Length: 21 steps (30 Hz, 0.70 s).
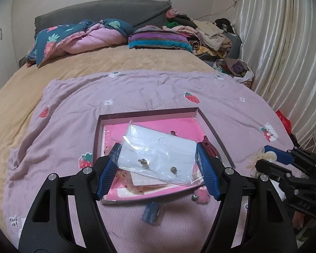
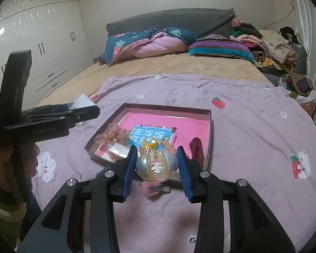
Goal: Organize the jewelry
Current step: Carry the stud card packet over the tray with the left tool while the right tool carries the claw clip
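Note:
My left gripper (image 1: 158,164) is shut on a clear plastic bag with a white earring card (image 1: 158,156) and two small studs, held above the shallow pink-lined box (image 1: 212,126). My right gripper (image 2: 157,166) is shut on a pearly hair claw clip (image 2: 155,166), held over the box's near edge (image 2: 208,130). In the box lie a yellow clip (image 2: 149,143), a dark red hair clip (image 2: 197,147), a peach scrunchie (image 2: 113,135) and a packet. The right gripper also shows at the right in the left wrist view (image 1: 269,160), and the left gripper shows in the right wrist view (image 2: 82,109).
The box sits on a lilac strawberry blanket (image 1: 137,92) on a tan bed. A pink fluffy item (image 1: 202,196) and a small blue item (image 1: 151,210) lie in front of the box. Quilts and clothes piles (image 1: 208,35) lie at the headboard; curtains stand at the right, wardrobes (image 2: 42,42) at the left.

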Tool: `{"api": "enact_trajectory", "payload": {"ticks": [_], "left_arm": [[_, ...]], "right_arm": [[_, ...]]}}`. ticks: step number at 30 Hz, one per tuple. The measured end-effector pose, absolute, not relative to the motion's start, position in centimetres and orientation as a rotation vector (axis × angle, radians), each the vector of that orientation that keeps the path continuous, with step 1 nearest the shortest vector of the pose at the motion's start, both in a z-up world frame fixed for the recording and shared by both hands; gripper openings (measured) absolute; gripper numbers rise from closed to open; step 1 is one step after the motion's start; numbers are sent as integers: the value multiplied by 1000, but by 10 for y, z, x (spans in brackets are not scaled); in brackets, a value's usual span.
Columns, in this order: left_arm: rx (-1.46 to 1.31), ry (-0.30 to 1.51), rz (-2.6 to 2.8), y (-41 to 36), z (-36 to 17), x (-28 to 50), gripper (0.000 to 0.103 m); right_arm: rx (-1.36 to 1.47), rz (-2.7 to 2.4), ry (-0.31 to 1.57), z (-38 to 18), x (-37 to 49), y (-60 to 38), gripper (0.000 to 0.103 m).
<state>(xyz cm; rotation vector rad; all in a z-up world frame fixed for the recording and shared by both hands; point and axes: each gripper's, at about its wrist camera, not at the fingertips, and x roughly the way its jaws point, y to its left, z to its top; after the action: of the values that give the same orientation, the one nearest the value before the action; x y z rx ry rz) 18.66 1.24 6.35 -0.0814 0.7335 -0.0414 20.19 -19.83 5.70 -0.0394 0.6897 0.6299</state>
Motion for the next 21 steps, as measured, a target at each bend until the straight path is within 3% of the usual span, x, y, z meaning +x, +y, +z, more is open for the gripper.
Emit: {"api": "enact_trajectory", "payload": {"ticks": [21], "left_arm": [[-108, 834, -8, 29, 12, 240, 62]], "right_arm": [[-52, 586, 749, 31, 272, -182, 37]]}}
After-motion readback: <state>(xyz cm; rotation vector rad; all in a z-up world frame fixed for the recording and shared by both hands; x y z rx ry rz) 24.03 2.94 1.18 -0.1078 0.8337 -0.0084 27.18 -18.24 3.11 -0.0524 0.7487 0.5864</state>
